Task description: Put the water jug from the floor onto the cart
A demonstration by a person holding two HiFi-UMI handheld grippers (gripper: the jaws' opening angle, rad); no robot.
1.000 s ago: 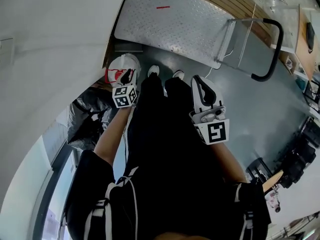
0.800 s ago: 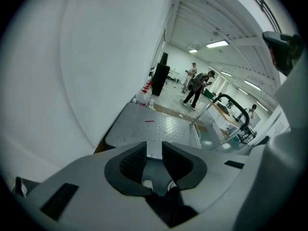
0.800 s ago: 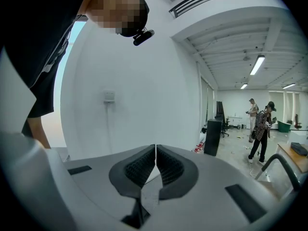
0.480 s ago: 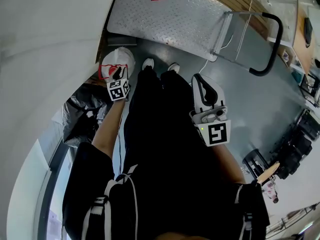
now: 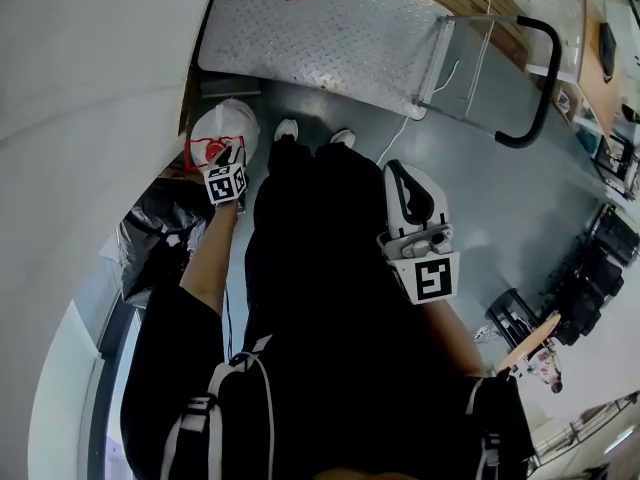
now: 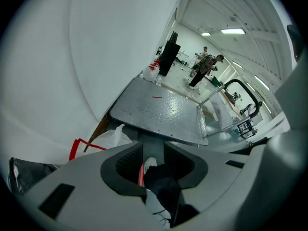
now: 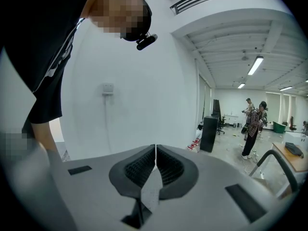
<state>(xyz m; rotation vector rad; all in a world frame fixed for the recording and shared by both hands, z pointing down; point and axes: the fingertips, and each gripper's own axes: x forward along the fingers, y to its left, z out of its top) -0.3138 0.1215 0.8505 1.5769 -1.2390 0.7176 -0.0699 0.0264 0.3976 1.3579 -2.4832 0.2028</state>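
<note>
The water jug (image 5: pixel 222 130), white with a red handle, stands on the floor by the curved wall, just left of the person's shoes. My left gripper (image 5: pixel 228 160) points steeply down right over it. In the left gripper view the jug (image 6: pixel 111 137) lies left of the jaws. The left gripper (image 6: pixel 153 159) is opening, and its pads press on nothing; a shoe and a dark trouser leg show through the gap. The cart (image 5: pixel 330 33), a low checker-plate platform with a black handle (image 5: pixel 541 80), stands beyond the feet. My right gripper (image 5: pixel 402 173) hangs by the right leg, and the right gripper (image 7: pixel 156 159) is shut and empty.
A crumpled black bag (image 5: pixel 158 236) lies on the floor left of the person, behind the jug. The white curved wall (image 5: pixel 90 88) closes the left side. Chairs and equipment (image 5: pixel 590 288) stand at the right. People (image 6: pixel 207 69) stand far off across the hall.
My left gripper has sunk toward the jug and now sits just above it. The right gripper has hardly moved.
</note>
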